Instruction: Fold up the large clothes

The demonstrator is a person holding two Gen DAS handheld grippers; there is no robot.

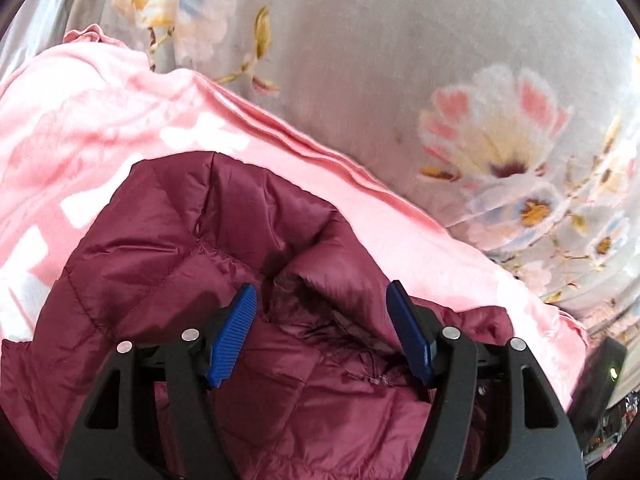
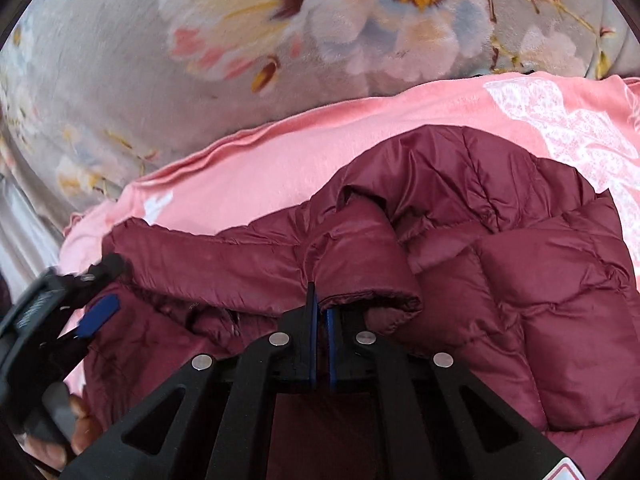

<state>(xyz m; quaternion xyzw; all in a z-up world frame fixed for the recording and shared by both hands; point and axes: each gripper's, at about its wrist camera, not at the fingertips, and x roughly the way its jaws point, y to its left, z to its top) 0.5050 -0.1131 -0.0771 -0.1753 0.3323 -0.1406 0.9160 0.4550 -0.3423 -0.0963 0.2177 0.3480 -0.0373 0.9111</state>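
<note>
A maroon quilted puffer jacket (image 1: pixel 192 248) lies bunched on a pink blanket (image 1: pixel 100 112). My left gripper (image 1: pixel 320 300) is open, its blue pads (image 1: pixel 234 332) spread over the jacket's collar folds, holding nothing. In the right wrist view the jacket (image 2: pixel 520 280) fills the lower half. My right gripper (image 2: pixel 322 312) is shut on a rolled cuff or hem of the jacket (image 2: pixel 360 264). The left gripper (image 2: pixel 96 316) also shows at the left edge of that view, open, held by a hand.
The pink blanket (image 2: pixel 260 176) with white printed patterns lies on a grey floral bedspread (image 1: pixel 400 60), which also shows in the right wrist view (image 2: pixel 120 60). A dark object (image 1: pixel 596 376) sits at the lower right edge beyond the bed.
</note>
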